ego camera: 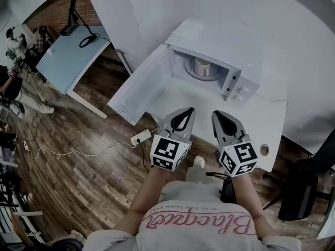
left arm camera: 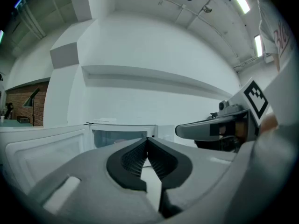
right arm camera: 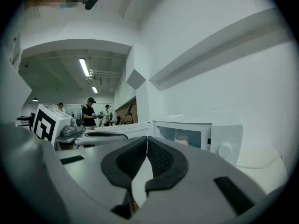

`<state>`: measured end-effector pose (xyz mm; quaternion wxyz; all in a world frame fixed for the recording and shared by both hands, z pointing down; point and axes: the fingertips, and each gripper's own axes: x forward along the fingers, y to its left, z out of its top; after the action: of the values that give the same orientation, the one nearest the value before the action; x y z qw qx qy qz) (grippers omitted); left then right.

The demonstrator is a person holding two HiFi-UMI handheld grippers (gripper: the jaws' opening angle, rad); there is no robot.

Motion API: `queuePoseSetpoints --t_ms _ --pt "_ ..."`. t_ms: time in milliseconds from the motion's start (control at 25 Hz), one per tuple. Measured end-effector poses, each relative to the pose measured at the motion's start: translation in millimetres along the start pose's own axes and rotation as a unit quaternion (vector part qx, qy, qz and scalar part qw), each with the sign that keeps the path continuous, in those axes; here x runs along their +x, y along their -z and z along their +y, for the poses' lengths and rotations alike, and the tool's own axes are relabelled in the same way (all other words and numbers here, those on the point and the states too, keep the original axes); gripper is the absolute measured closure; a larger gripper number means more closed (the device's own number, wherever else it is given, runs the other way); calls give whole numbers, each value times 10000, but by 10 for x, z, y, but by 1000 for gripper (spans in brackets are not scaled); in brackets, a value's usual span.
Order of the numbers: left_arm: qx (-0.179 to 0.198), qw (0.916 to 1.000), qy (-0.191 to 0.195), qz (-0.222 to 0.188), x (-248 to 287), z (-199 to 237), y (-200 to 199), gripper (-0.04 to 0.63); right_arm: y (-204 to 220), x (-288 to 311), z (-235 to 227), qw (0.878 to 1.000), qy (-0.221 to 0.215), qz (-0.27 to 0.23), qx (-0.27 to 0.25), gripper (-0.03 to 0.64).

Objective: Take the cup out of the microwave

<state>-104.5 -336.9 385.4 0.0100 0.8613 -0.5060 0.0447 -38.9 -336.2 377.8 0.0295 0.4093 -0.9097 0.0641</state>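
A white microwave [ego camera: 238,61] stands on a white table [ego camera: 261,124] with its door [ego camera: 137,90] swung open to the left. Inside, a pale cup [ego camera: 202,66] rests on the turntable; the right gripper view shows the cup [right arm camera: 181,139] through the opening. My left gripper [ego camera: 189,110] and right gripper [ego camera: 215,114] hover side by side at the table's near edge, short of the microwave. Both are shut with nothing between the jaws. In the left gripper view the left gripper [left arm camera: 147,139] points at the microwave opening [left arm camera: 119,138].
A blue-topped desk [ego camera: 70,56] stands at the back left over a wooden floor. A power strip [ego camera: 141,137] with a white cable lies on the floor. A dark chair [ego camera: 303,187] sits at the right. People [right arm camera: 89,111] stand far off in the room.
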Motion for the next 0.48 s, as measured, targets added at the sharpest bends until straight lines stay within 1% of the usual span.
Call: queuePoseSetpoints --t_ms 160,320,400,480 --pt "-117 9999 -40 15 245 70 -4 591 -40 150 -234 10000 2 2 -8 603" --pt "-188 9997 -133 37 486 130 -2 591 -60 279 -470 9998 57 44 -190 604" --pt "-189 9996 -200 84 613 154 9 591 -69 339 -574 9997 8 41 -223 603" --pt "-186 9994 -259 126 736 169 14 591 -81 399 -682 9999 -65 39 -143 603"
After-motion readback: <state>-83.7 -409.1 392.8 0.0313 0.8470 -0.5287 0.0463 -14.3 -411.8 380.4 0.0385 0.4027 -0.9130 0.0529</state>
